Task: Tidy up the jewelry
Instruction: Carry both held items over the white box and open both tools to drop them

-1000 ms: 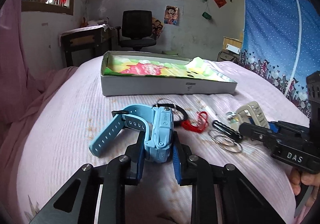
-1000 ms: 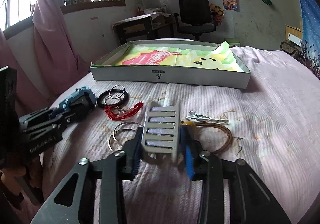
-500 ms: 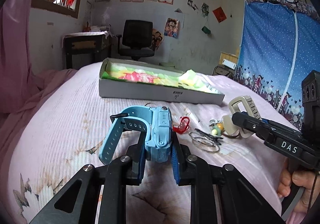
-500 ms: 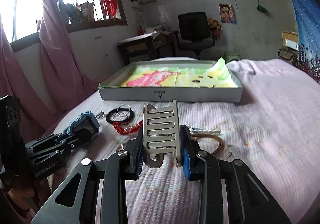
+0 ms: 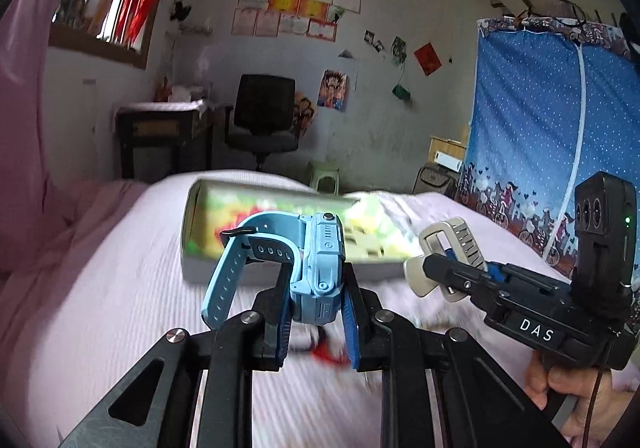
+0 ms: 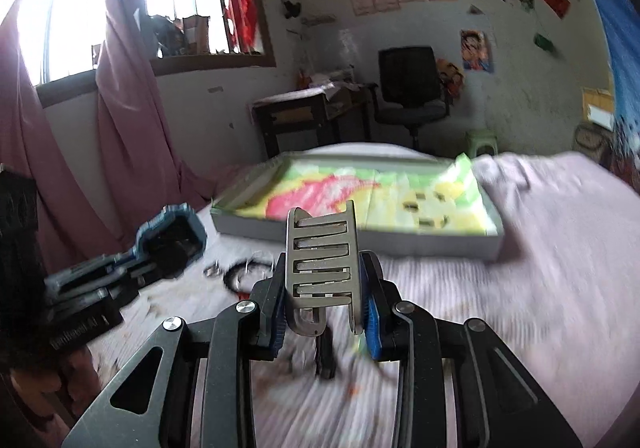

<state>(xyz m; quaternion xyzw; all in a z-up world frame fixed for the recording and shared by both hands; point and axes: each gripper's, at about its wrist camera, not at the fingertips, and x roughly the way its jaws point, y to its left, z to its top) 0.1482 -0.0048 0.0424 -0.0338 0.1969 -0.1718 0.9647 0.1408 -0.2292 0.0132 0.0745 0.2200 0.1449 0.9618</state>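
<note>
My left gripper [image 5: 316,312] is shut on a light blue smartwatch [image 5: 316,260], held above the pink bedspread, its strap curling out to the left. My right gripper [image 6: 324,312] is shut on a beige slotted hair claw clip [image 6: 322,260], also lifted. Each gripper shows in the other's view: the right one with the clip [image 5: 448,260], the left one with the watch [image 6: 168,236]. The shallow grey box [image 6: 360,236] with a colourful paper lining lies ahead of both; it also shows in the left wrist view [image 5: 208,268].
Small pieces stay on the bed below: a red bracelet [image 5: 328,354], a black band and rings [image 6: 244,274], a dark clip [image 6: 324,356], all blurred. A desk [image 5: 160,136] and an office chair [image 5: 262,124] stand beyond the bed. A blue curtain [image 5: 540,152] hangs at right.
Both grippers have risen off the bed with the watch and the clip and moved toward the box, which now sits right behind them. The loose jewelry has dropped low in view.
</note>
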